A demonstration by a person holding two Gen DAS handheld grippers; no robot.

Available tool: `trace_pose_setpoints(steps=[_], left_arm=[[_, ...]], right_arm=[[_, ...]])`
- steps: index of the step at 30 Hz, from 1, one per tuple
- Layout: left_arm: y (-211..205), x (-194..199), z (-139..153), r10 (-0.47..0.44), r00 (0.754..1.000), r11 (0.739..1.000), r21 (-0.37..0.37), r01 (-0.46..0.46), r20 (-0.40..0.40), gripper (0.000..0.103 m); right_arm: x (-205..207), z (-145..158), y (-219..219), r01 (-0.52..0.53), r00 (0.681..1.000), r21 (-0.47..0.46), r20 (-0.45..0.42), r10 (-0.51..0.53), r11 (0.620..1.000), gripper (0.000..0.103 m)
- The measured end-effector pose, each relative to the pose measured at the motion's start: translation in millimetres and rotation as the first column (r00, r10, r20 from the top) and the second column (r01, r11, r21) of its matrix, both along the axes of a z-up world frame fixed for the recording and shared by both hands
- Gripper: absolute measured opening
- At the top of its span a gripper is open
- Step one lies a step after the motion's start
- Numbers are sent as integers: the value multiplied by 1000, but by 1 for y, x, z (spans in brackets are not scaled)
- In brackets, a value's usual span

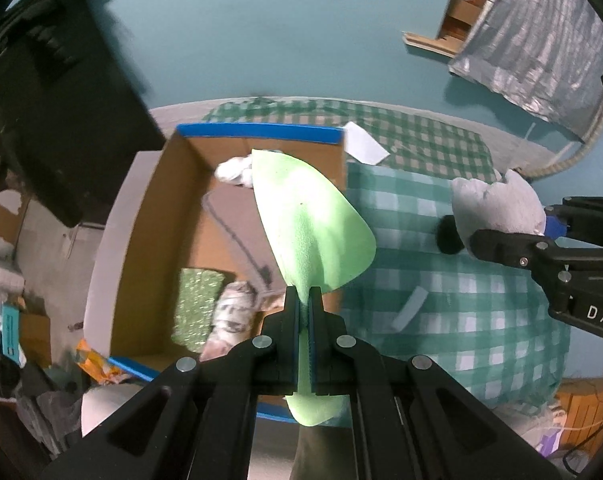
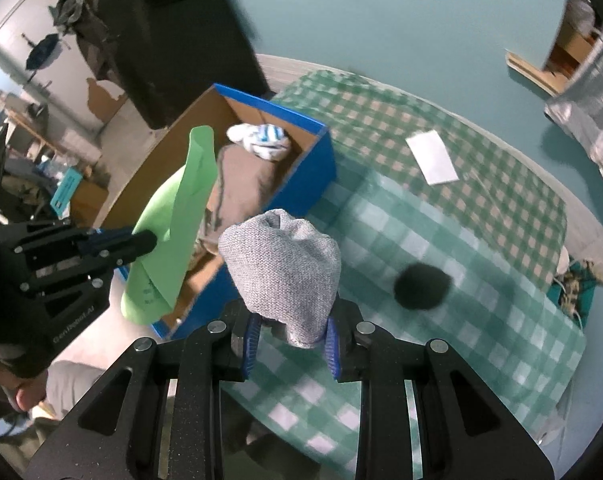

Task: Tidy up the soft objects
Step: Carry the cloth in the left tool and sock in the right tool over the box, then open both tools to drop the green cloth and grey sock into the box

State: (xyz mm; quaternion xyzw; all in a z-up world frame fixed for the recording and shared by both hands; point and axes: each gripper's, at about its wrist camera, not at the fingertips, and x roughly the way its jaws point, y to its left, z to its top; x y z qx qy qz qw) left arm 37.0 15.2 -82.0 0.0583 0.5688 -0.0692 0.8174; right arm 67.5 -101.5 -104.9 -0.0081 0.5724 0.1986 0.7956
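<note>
My left gripper (image 1: 303, 300) is shut on a thin light-green foam sheet (image 1: 313, 224), which hangs curled above the blue-edged cardboard box (image 1: 261, 133). The same sheet (image 2: 173, 232) and left gripper (image 2: 149, 242) appear at the left of the right wrist view. My right gripper (image 2: 291, 336) is shut on a grey knitted cloth (image 2: 285, 268), held above the checked tablecloth beside the box (image 2: 313, 160); the cloth (image 1: 497, 208) also shows at the right in the left wrist view. Inside the box lie a brown cloth (image 1: 237, 220), a white-and-blue bundle (image 2: 261, 140) and a green glittery piece (image 1: 199, 304).
A green-and-white checked cloth (image 1: 441, 264) covers the table. A black fuzzy ball (image 2: 421, 286) lies on it, with a white paper (image 2: 431, 156) further back. A dark cabinet (image 1: 61, 120) stands left of the box. Clutter fills the floor at left.
</note>
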Motion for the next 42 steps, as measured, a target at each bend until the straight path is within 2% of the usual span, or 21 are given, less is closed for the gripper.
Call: trace_pose_setpoints(steps=[9,17,28,30,32,36,37,39,42], left_arm=[[45,2,-11,83,996,996,10,-83,-18,3],[79,7,-29,152,987,988,35,-150,-45,3],[113,16,-47,242,966,968,84,-235,-92,4],[115,17,-47,254,962,965,86,-246,-96,6],[117,18,-47,266,959,962,94,-258,-96,12],[119,19,-46,276,958,959,95,-268,-82,28],[119,19,-45,276,958,959,96,-268,-79,28],[118,19,-44,273,960,959,96,-266,-70,28],[114,19,-43,266,961,961,97,-259,-69,28]], right_arm=[[23,-6,58,-86,996,2,-7,86,996,25],[40,-25,108,-155,987,-10,-38,154,988,25],[53,-49,139,-187,979,-34,-88,184,982,26],[53,-50,142,-190,978,-32,-92,187,981,34],[54,-51,144,-186,979,-38,-88,182,982,35],[55,-50,147,-191,978,-50,-93,186,980,45],[54,-49,147,-193,978,-52,-86,188,980,47],[53,-47,145,-196,979,-51,-77,191,979,57],[52,-43,141,-194,979,-50,-64,191,980,58]])
